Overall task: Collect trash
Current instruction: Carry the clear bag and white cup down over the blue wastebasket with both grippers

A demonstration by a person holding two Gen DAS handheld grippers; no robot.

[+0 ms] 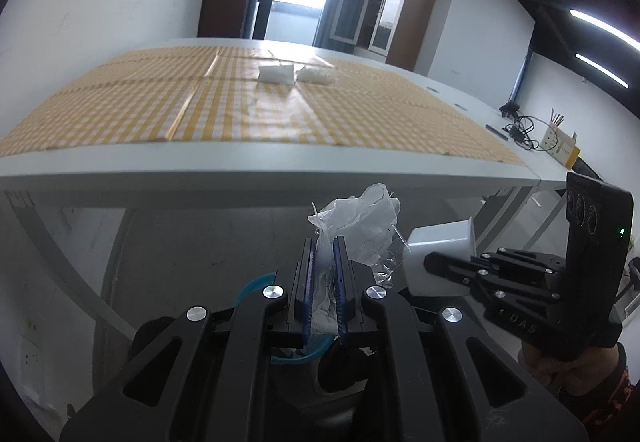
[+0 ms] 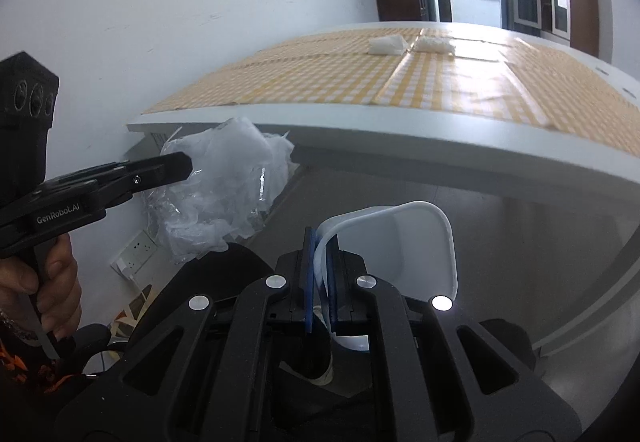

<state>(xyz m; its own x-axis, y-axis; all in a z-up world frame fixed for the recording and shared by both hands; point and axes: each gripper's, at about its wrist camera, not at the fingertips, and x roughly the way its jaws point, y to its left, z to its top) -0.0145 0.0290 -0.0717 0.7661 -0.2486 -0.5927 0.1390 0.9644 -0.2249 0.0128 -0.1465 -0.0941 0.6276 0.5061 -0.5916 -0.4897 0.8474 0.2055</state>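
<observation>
My left gripper [image 1: 325,250] is shut on a crumpled clear plastic wrapper [image 1: 360,218], held below the table's front edge. The same wrapper [image 2: 228,182] and left gripper [image 2: 182,166] show at the left of the right wrist view. My right gripper [image 2: 320,242] is shut on the rim of a white plastic cup [image 2: 400,242], which lies tilted with its mouth toward the camera. That cup [image 1: 440,242] and the right gripper [image 1: 436,266] show at the right of the left wrist view. A blue-rimmed bin [image 1: 256,290] sits beneath the left gripper, mostly hidden.
The white table [image 1: 280,162] carries a yellow checked cloth [image 1: 140,102] with two white crumpled wads [image 1: 276,73] [image 1: 316,76] at its far side. Cables and a pen holder [image 1: 556,138] lie at the right. A wall socket [image 2: 136,250] is low on the left wall.
</observation>
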